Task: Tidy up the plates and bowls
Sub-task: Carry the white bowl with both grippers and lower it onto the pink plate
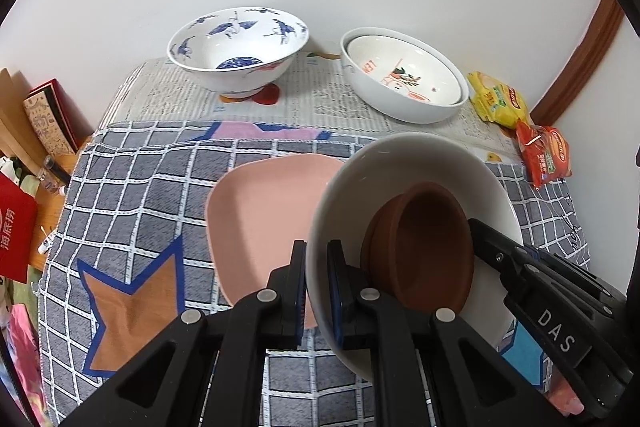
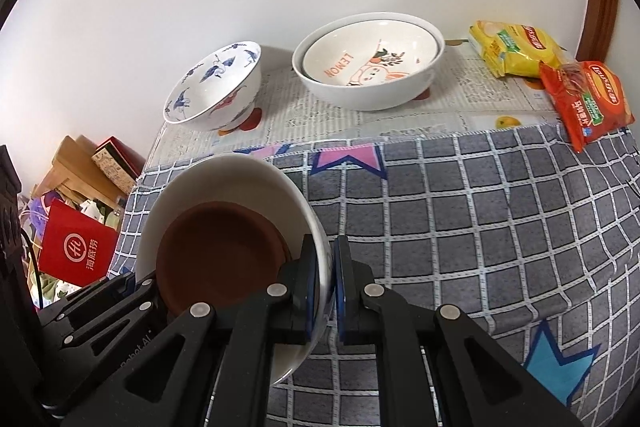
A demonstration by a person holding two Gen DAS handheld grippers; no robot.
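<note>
A white bowl (image 1: 404, 163) with a small brown bowl (image 1: 424, 247) inside it hangs above the checked cloth, held from both sides. My left gripper (image 1: 318, 291) is shut on its left rim, and my right gripper (image 2: 326, 291) is shut on its right rim (image 2: 316, 227); the brown bowl (image 2: 220, 259) lies tilted within. In the left wrist view the right gripper's body (image 1: 532, 291) shows at the far rim. A pink square plate (image 1: 264, 215) lies on the cloth just left of the held bowl. At the back stand a blue-patterned bowl (image 1: 236, 51) and two nested white bowls (image 1: 404, 75).
Yellow and red snack packets (image 2: 560, 79) lie at the table's back right corner. Newspaper (image 2: 400, 123) covers the back strip of the table (image 2: 480, 219). Off the left edge are boxes, a red bag (image 2: 76, 251) and clutter. A wall stands close behind.
</note>
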